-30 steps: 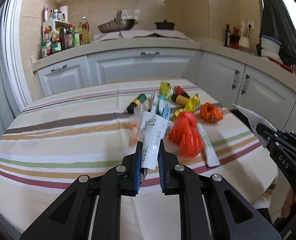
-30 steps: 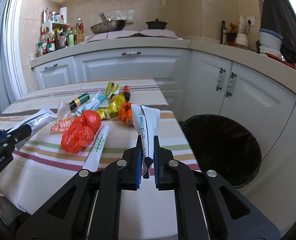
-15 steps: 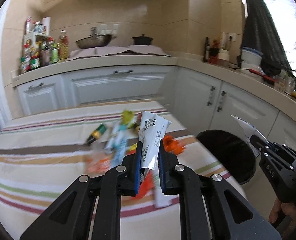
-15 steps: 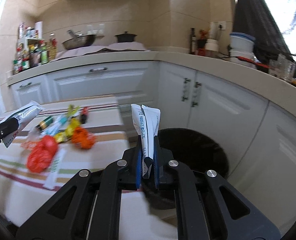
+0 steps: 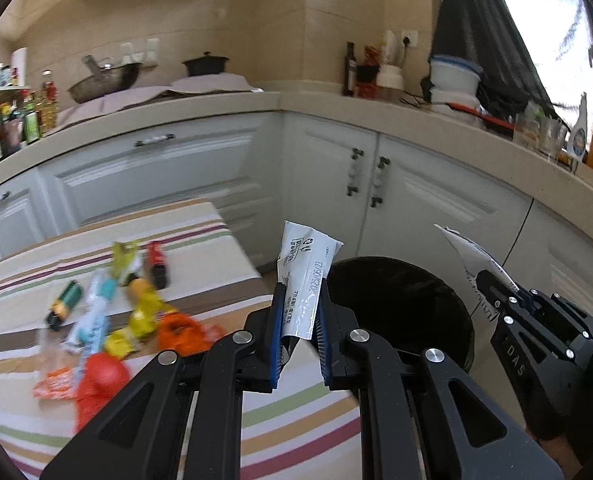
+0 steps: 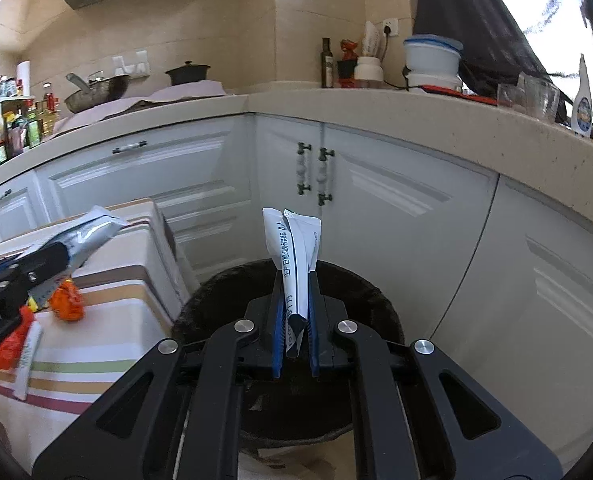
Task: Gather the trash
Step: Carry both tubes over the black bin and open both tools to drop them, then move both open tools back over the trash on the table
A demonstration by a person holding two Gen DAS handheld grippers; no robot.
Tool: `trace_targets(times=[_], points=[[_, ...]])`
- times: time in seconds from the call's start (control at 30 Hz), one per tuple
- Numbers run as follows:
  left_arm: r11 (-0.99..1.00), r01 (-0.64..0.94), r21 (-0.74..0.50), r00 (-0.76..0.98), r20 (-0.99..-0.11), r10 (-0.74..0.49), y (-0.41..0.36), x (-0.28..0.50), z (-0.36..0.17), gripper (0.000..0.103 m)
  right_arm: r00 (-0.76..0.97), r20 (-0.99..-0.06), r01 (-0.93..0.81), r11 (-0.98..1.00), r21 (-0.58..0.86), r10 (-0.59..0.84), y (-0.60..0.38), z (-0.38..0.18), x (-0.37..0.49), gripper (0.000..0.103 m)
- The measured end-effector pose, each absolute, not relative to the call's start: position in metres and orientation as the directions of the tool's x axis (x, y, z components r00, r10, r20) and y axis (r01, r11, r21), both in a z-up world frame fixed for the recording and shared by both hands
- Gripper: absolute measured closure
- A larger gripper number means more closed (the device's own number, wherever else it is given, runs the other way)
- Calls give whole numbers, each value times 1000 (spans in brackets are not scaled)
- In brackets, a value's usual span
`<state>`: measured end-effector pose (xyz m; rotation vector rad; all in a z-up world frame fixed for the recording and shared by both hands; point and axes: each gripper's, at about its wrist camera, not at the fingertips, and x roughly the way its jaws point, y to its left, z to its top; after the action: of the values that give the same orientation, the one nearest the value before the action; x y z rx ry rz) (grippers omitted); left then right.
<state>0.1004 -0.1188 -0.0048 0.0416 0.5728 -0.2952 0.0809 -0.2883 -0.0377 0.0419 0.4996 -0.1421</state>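
My left gripper [image 5: 299, 312] is shut on a white squeezed tube [image 5: 306, 276] and holds it over the table's right edge, beside the black trash bin [image 5: 404, 308]. My right gripper [image 6: 295, 312] is shut on a white and blue tube [image 6: 295, 256] directly above the bin [image 6: 224, 304]. The right gripper [image 5: 492, 280] also shows in the left wrist view, over the bin's far right side. The left gripper [image 6: 62, 254] with its tube shows at the left of the right wrist view.
Several pieces of trash lie on the striped tablecloth [image 5: 200, 240]: a red bag [image 5: 96, 384], an orange wrapper [image 5: 180, 332], yellow wrappers [image 5: 144, 312], tubes and a small bottle [image 5: 64, 304]. White cabinets [image 6: 376, 184] and a cluttered counter surround the bin.
Both grippers have swung right from over the table to the bin, each still holding its tube. The right gripper is now above the bin's opening.
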Motion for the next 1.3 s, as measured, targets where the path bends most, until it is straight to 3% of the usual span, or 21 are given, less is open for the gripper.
trace_targets(times=[0.37,0.43,0.5,0.57,0.63,1.0,1.3], points=[[952,305,-20,758,-601,-255,-156,135,-26,87,853,-502,176,984,27,-139,-314,-55,106,93],[952,306,-21,753,-606,-256,-162,143,-28,86,852,-505,181,983,34,-140,-317,-58,113,87],[953,301,-18,748,-616,-248,-167,151,-32,79,848,-510,190,981,43,-142,-320,-63,119,80],[956,293,-20,741,-627,-240,-169,158,-35,60,840,-524,195,980,46,-143,-322,-68,125,77],[958,286,-25,740,-629,-237,-169,161,-36,50,832,-535,202,978,45,-147,-324,-71,129,72],[967,254,-15,766,-608,-210,-149,147,-23,49,829,-541,212,975,64,-144,-318,-63,118,69],[986,169,1,796,-590,-136,-84,109,-5,49,846,-528,137,987,87,-71,-273,-48,88,69]])
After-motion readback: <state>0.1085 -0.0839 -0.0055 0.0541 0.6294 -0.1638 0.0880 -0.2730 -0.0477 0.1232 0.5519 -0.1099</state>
